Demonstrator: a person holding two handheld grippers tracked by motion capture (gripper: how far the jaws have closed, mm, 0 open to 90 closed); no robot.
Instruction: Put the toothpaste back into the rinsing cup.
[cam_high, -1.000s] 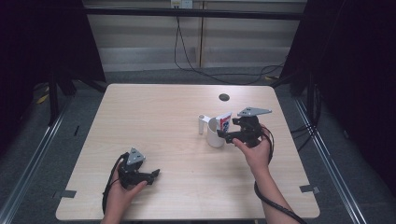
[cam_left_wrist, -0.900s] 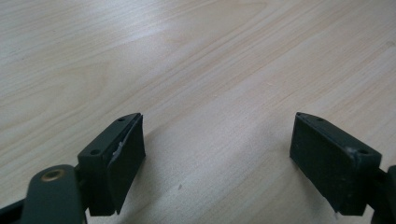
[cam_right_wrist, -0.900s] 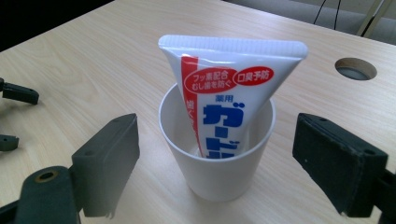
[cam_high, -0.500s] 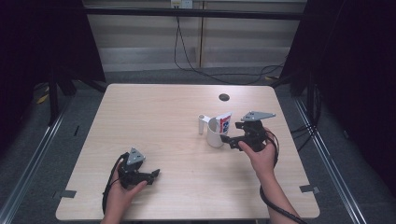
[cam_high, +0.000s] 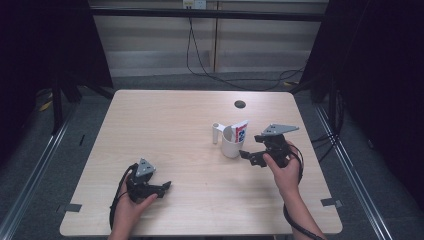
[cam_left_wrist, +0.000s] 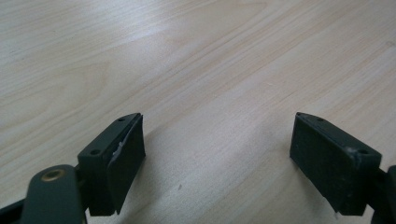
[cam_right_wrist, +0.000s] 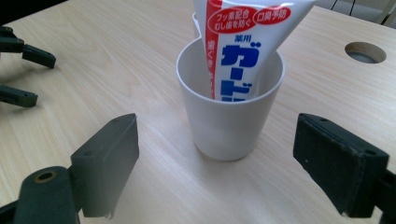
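Cup, white and plain, stands upright on the desk, right of centre and toward the middle of its depth. It holds one item: a toothpaste tube, white with red and blue print, leaning against the cup's right-hand rim with its upper part sticking out above the rim. In the right gripper view the cup is seen from close by, and the tube reaches down to the inside of the cup; the cup's bottom is hidden by the tube and wall. A small white cylinder stands just beside the cup on its left; whether the two touch cannot be told.

Right gripper is held low over the desk just to the right of the cup, apart from it. Its fingers are spread wide, with the cup standing in front of the gap and nothing between them.

Left gripper rests at the near left of the desk, well apart from the cup. Its fingers are also wide apart, over bare wood.

A round hole is cut in the desk on the far side of the cup.
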